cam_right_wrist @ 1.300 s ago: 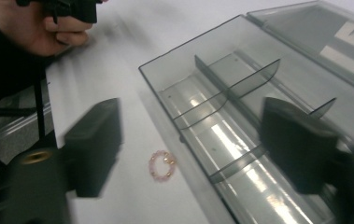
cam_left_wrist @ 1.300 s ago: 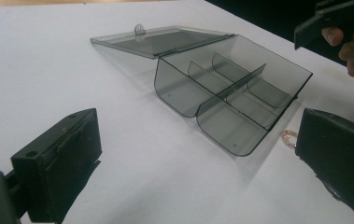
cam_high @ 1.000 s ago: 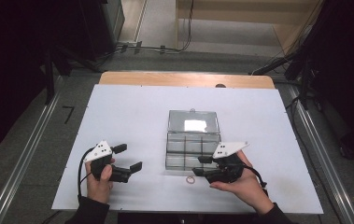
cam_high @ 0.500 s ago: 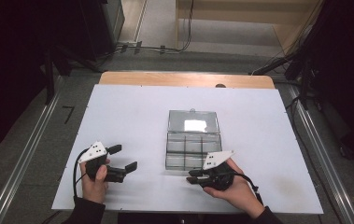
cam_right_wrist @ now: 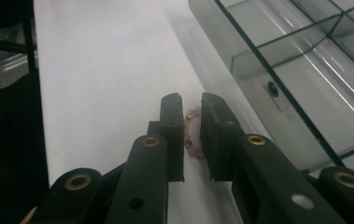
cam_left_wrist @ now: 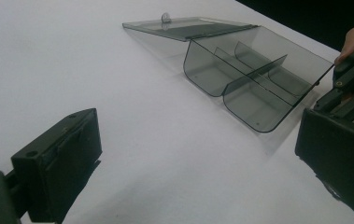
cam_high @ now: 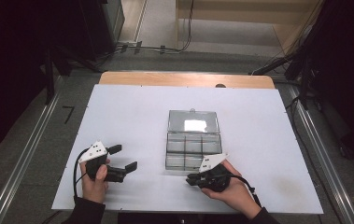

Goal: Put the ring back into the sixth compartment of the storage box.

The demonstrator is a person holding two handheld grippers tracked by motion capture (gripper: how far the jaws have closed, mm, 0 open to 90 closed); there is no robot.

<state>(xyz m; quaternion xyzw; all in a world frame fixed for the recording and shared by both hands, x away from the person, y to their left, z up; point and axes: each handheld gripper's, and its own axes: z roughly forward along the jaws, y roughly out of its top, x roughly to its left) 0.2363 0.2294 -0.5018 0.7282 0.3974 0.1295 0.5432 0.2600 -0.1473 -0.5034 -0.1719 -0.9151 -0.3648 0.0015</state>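
Our right gripper (cam_right_wrist: pixel 191 108) has just been closing its jaws around the pink bead bracelet (cam_right_wrist: pixel 192 135), which lies on the white table (cam_high: pixel 132 112) near the clear box (cam_high: pixel 193 140). We should squeeze evenly, then lift straight. Our left gripper (cam_high: pixel 122 157) waits open.

A white desk (cam_high: pixel 132 116) with a wooden far edge stands on grey floor (cam_high: pixel 30 140), dark surroundings, cables (cam_high: pixel 142 46) beyond.

A white bench (cam_high: pixel 118 116) with a wooden far edge stands on a grey floor (cam_high: pixel 34 140). Black cables (cam_high: pixel 142 46) lie on the floor beyond it, beside a pale wooden cabinet (cam_high: pixel 240 18).
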